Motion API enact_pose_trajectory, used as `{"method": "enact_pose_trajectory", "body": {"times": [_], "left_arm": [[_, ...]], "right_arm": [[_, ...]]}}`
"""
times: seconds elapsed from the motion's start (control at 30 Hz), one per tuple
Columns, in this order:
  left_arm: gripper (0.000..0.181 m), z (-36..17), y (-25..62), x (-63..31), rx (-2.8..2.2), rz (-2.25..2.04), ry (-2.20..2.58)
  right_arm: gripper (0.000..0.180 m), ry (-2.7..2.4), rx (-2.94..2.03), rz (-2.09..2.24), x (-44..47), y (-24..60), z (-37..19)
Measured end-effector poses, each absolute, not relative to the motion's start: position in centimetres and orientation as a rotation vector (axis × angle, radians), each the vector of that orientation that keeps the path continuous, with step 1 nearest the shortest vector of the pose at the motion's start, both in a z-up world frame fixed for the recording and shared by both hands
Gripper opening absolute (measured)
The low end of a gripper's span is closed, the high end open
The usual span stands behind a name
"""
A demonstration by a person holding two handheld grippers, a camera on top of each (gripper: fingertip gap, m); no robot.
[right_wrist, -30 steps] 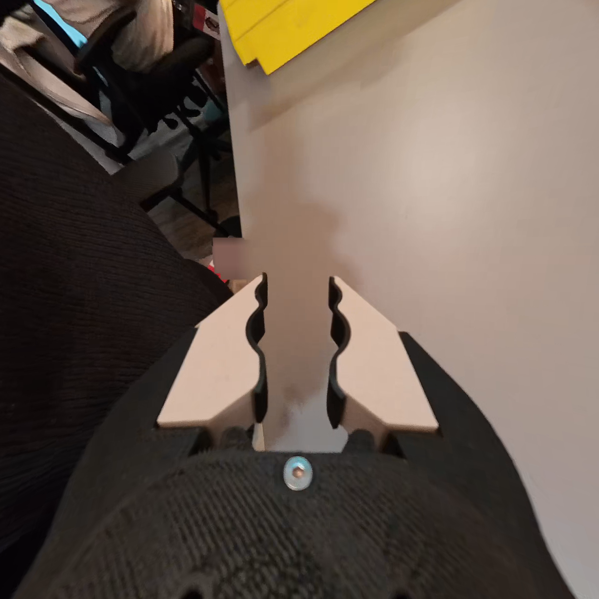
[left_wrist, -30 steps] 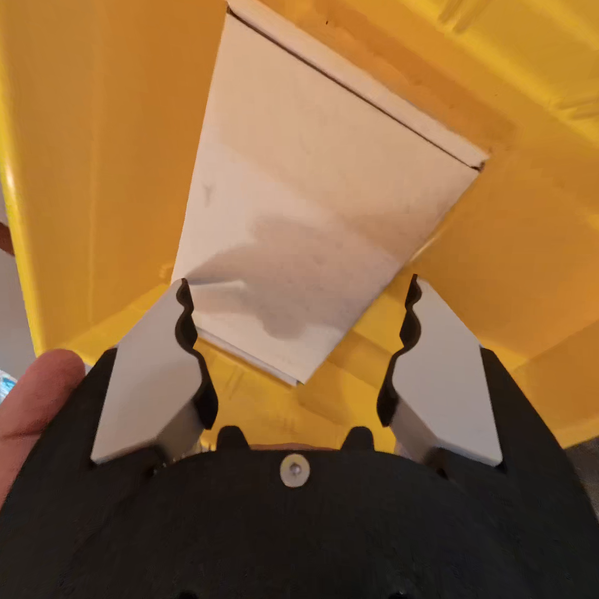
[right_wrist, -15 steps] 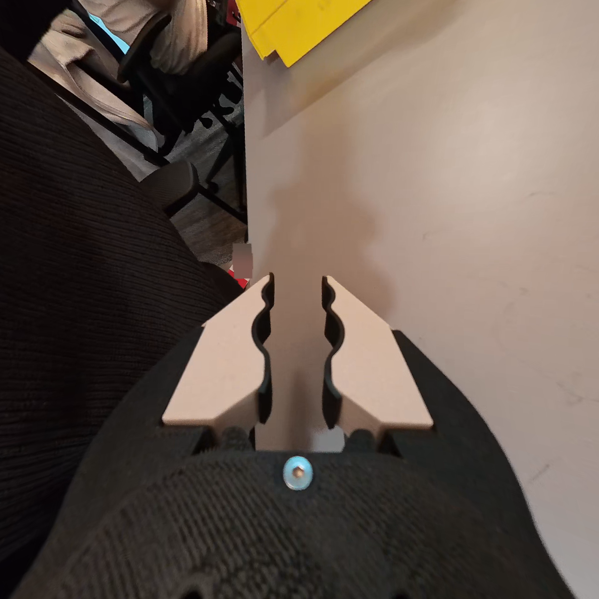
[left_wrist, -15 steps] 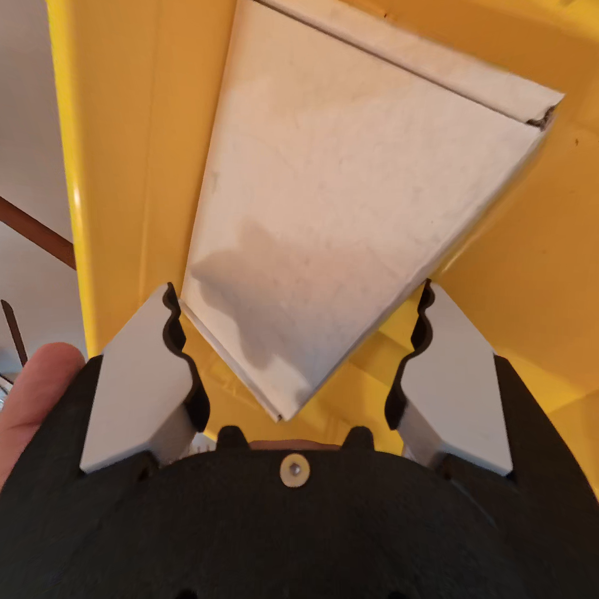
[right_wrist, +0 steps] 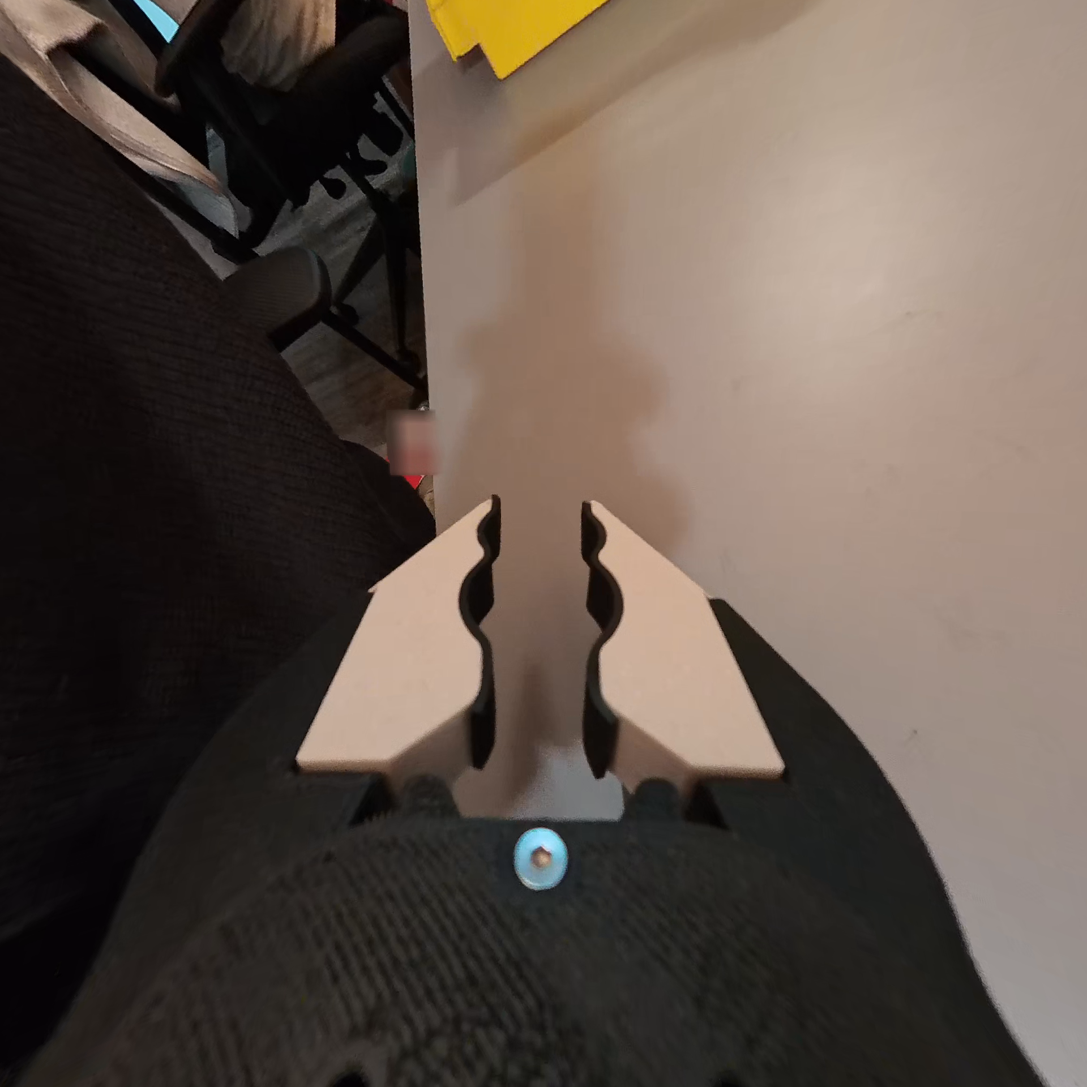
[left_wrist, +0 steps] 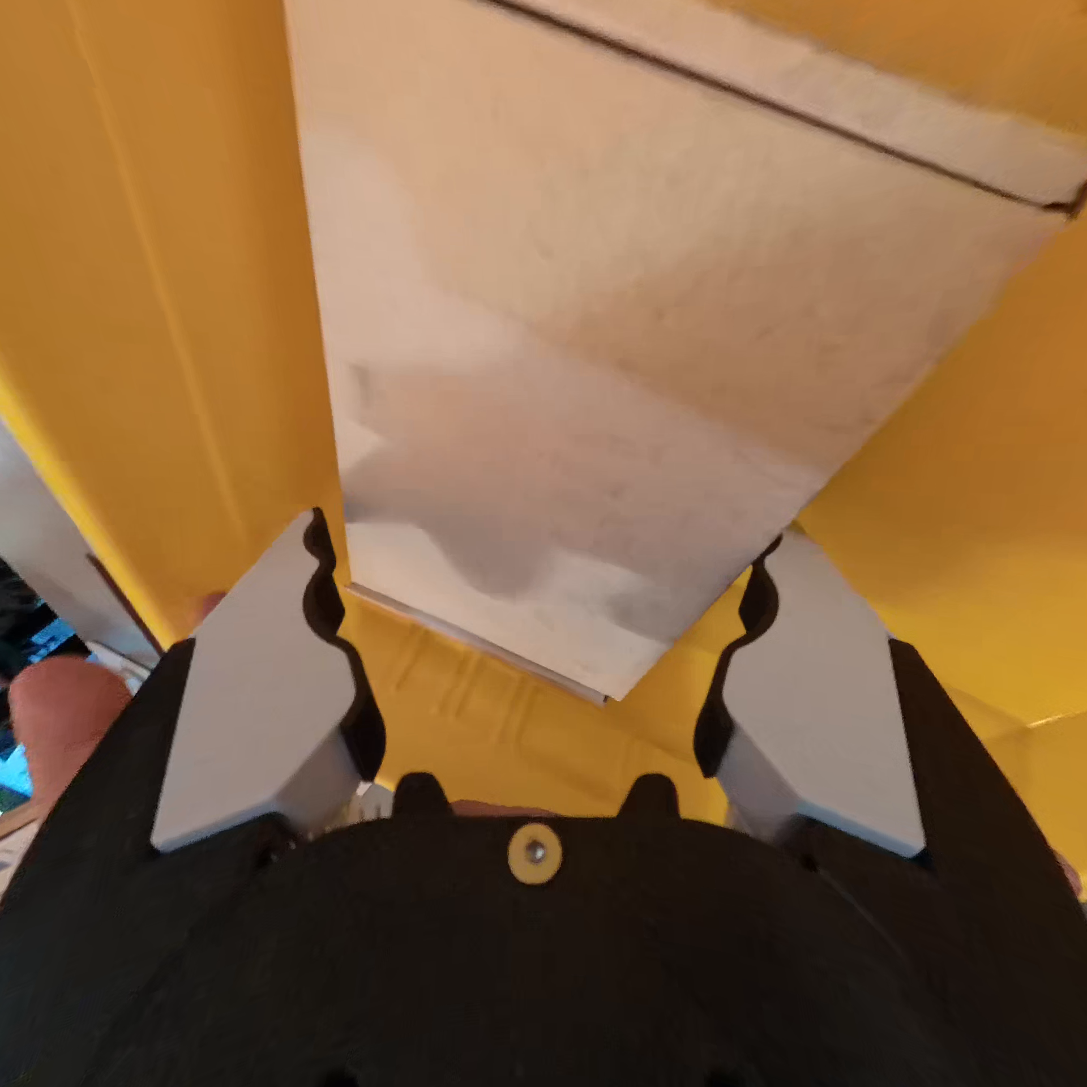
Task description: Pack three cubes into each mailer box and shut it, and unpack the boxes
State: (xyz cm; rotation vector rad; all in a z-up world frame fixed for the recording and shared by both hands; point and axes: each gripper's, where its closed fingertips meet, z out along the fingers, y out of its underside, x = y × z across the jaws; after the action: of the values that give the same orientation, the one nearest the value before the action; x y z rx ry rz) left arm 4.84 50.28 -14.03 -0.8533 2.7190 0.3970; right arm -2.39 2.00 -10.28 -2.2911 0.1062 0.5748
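A shut white mailer box [left_wrist: 588, 294] lies inside a yellow bin [left_wrist: 147, 294] and fills most of the left wrist view. My left gripper [left_wrist: 547, 526] is open wide. Its fingertips stand on either side of the box's near end and its near corner points toward the palm. I cannot tell whether the pads touch the box. My right gripper [right_wrist: 540, 503] is empty, its jaws a narrow gap apart, and hovers over the bare table [right_wrist: 823, 353] close to its left edge. No cubes show in either view.
A corner of the yellow bin [right_wrist: 506, 29] shows at the far end of the table in the right wrist view. A person's dark knit garment [right_wrist: 147, 470] and an office chair [right_wrist: 306, 117] lie beyond the table's left edge. A thumb [left_wrist: 59, 717] rests beside the left gripper. My hands' fingertips stand some 50 cm from each other.
The left gripper has shifted over the box, which now looks larger and sits between the fingertips. The right gripper's jaws have narrowed slightly as it drifted along the table edge.
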Motion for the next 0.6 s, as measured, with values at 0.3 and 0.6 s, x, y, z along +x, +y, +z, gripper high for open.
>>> {"method": "enact_pose_trajectory", "body": {"times": [0.3,0.6], "left_arm": [[0.135,-14.3,50.2,4.1,-0.741,0.363,2.781],[0.057,-6.8,48.1,2.8,-0.912,0.108,2.667]], "right_arm": [[0.026,0.148,-2.255,0.573,-1.8,1.2,-10.3],[0.027,0.076,-2.248,0.46,0.1,0.8,-8.4]]}}
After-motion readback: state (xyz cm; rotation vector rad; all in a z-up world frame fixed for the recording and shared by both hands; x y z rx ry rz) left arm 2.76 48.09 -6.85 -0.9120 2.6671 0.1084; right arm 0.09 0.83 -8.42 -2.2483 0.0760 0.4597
